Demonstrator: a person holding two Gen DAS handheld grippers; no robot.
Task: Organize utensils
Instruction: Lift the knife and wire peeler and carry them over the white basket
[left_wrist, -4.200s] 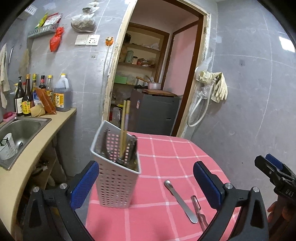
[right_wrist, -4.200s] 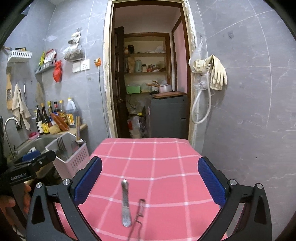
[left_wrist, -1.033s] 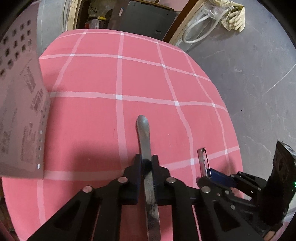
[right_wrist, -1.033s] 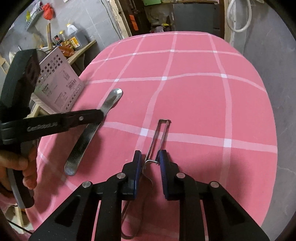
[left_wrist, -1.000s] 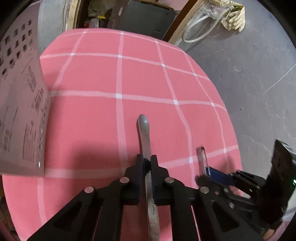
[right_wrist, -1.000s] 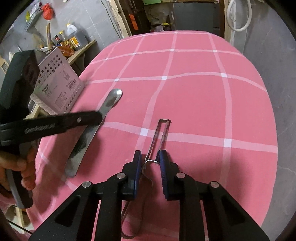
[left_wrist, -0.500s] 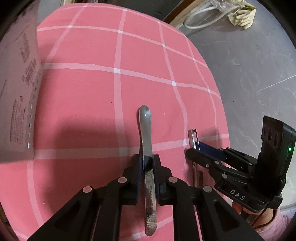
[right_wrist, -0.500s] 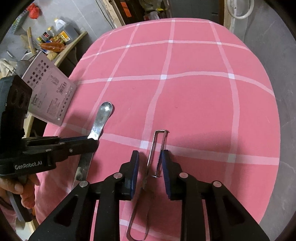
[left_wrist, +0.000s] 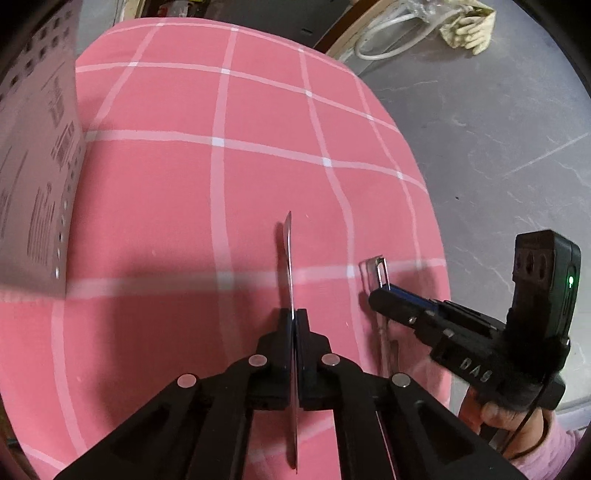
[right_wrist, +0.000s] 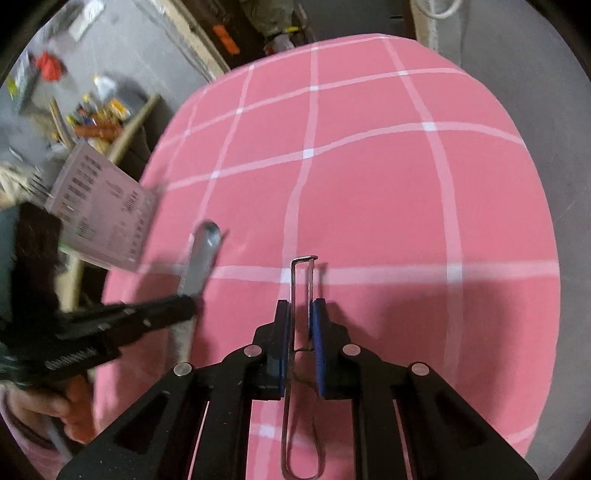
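**2 utensils in hand above the pink checked cloth**

Item 1: flat, polished steel utensil with a rounded tip and a textured handle (left_wrist: 289, 258). We hold it in the left gripper (left_wrist: 294, 317), whose jaws have just been closing and are now clamped flat on its shank. In the left wrist view it stands on edge, tip toward 12 o'clock, handle trailing to 6 o'clock. We judge it rigid, light, and slick on its faces; the grip sits near mid-length, so it should balance, though it could pivot between the pads if it is knocked.

Item 2: thin bent steel-wire tool with a square head and a looped handle (right_wrist: 301, 332), likely a peeler. Our right gripper (right_wrist: 300, 314) has just been closing its jaws, and its blue pads now press on the 2 wire sides. We expect it to be very light and springy, so a hard squeeze would flex the frame. Holding it below the head, as we do now, keeps us clear of the toothed edge.

Destination: the pale perforated plastic utensil basket (left_wrist: 33, 166), at 9 o'clock in the left wrist view, on the pink cloth-covered round table (left_wrist: 221, 184). Both items sit well apart from it.
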